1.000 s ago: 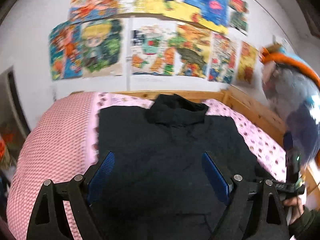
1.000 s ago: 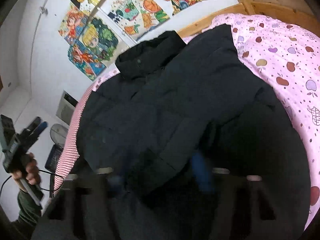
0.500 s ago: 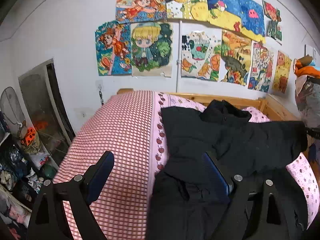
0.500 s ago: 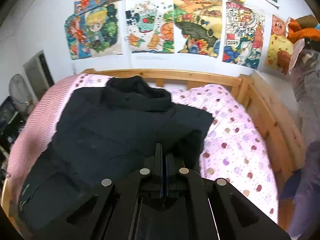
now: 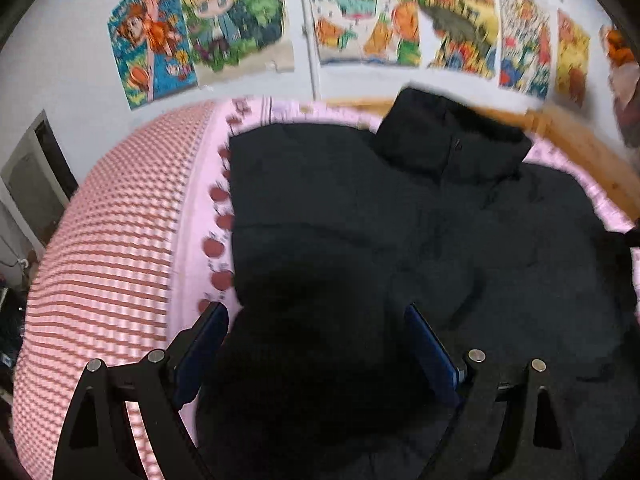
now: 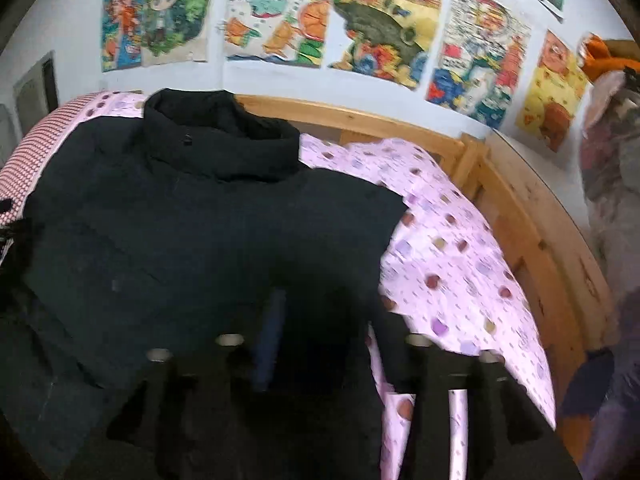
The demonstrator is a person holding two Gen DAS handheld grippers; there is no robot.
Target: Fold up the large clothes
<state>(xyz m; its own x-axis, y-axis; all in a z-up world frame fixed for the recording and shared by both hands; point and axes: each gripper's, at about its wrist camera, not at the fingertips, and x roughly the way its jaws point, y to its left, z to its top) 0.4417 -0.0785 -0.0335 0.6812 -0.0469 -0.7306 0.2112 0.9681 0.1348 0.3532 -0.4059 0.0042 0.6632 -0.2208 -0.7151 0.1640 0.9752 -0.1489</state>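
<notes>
A black padded jacket (image 5: 400, 240) lies front-up on the pink bed (image 5: 120, 240), its collar (image 6: 220, 140) toward the wooden headboard (image 6: 360, 116). It looks bulky, soft and springy, probably slick-shelled; a thick hem or sleeve edge is the surest place to take hold.

The left tongs (image 5: 316, 344) stand wide apart over a dark mound of fabric, pads not pressing on it. The right tongs (image 6: 320, 340) are opening above the jacket's right side, blurred, nothing clamped.

Only the left view shows the checked blanket's full spread; only the right shows the bed's wooden side rail (image 6: 540, 240).
</notes>
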